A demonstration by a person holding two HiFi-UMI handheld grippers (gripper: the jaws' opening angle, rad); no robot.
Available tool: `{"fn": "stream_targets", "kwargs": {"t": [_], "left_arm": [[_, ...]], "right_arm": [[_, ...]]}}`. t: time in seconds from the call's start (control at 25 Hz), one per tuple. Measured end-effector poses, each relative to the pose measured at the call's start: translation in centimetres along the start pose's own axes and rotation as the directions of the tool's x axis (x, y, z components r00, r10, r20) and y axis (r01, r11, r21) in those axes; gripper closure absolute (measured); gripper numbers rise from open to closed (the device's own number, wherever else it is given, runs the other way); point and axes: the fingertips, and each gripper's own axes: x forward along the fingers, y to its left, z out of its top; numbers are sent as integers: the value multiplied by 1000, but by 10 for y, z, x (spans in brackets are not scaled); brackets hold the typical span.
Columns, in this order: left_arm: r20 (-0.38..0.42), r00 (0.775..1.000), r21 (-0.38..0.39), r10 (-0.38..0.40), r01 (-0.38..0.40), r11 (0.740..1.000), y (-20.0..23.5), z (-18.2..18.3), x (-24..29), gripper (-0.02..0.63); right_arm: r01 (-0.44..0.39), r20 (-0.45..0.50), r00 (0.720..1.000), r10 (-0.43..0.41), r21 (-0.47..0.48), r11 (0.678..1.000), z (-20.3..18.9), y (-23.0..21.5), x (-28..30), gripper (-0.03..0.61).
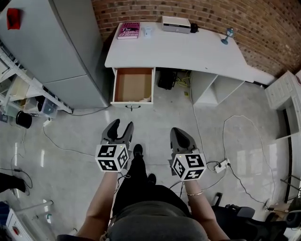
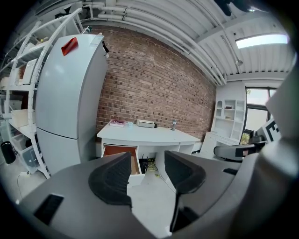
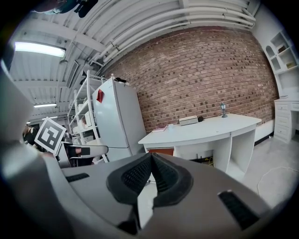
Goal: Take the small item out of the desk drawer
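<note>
Head view: white desk (image 1: 188,52) against brick wall (image 1: 141,9), on a pale glossy floor (image 1: 70,164). Drawer (image 1: 131,84) stands open toward the person. Pale small item (image 1: 145,99) lies in its front right corner; its heading is too small to tell.
Left gripper view: left gripper (image 2: 147,163) jaws wide apart, nothing between.
Right gripper view: right gripper (image 3: 151,158) jaws together, empty.

The desk (image 1: 178,52) has a smooth, matt white top. Its drawer (image 1: 131,84) shows brown wood inside. The wall (image 1: 225,16) is rough red brick. The pale floor (image 1: 70,141) is glossy. The refrigerator (image 1: 61,47) looks like smooth grey metal. The left hand-held gripper (image 2: 147,161) is matt grey plastic with dark ribbed pads (image 2: 112,179).
</note>
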Motion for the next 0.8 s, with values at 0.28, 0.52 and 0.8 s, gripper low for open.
{"fn": "stream_targets", "kwargs": {"t": [0.28,0.52,0.8], "left_arm": [[-7,1000,-5,-13,13,1000,38,18,48,397],[13,999,16,-32,32,999,72,46,93,397],[-3,997,34,-76,76,997,106,69,138,397]], "right_arm": [[28,-2,1000,-28,-7,1000,23,-10,61,574],[69,-2,998,-69,5,998,44,-21,114,574],[108,7,994,-108,19,994,65,-24,166,574]]}}
